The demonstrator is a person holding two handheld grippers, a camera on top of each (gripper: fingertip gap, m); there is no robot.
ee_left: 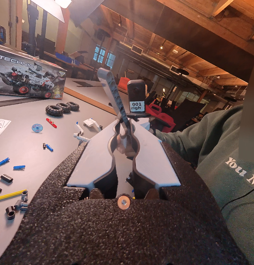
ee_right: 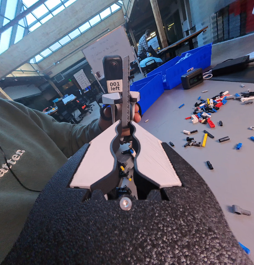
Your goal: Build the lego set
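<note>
Left hand-held gripper [ee_left: 124,126] and right hand-held gripper [ee_right: 125,124] face each other above the bench [ee_left: 30,146], both clenched on 1 long grey holed lego beam [ee_left: 113,93], which stands nearly upright between them. 3 black tyres [ee_left: 62,108] lie before the set's box [ee_left: 29,77]; a pile of loose pieces [ee_right: 209,109] lies beside blue bins [ee_right: 173,74].

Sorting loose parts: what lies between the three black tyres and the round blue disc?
A short red beam with tan pins, lying flat between tyres and disc, seen in the left wrist view.
</note>
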